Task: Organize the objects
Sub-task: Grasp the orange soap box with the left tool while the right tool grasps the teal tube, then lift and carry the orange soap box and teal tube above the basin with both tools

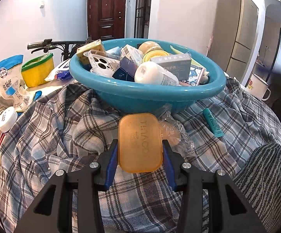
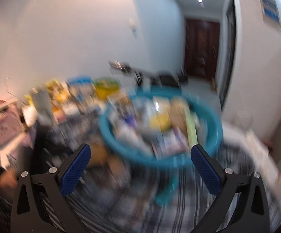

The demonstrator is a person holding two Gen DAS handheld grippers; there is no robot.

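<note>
My left gripper (image 1: 140,145) is shut on an orange translucent soap bar (image 1: 140,142) and holds it above a plaid shirt (image 1: 62,128), just in front of a blue plastic basin (image 1: 148,95). The basin is full of small boxes, a white bottle (image 1: 154,73) and a clear phone case (image 1: 99,62). A teal tube (image 1: 212,122) lies on the shirt to the right. The right wrist view is motion-blurred. My right gripper (image 2: 140,151) is open and empty, in front of the basin (image 2: 124,143).
Left of the basin stand a sugar bag (image 1: 8,81), a yellow container (image 1: 37,69) and a white jar (image 1: 6,119). Crumpled clear plastic (image 1: 173,130) lies beside the soap. A white enamel mug (image 1: 258,86) stands at the right. A striped grey cloth (image 1: 264,174) lies at lower right.
</note>
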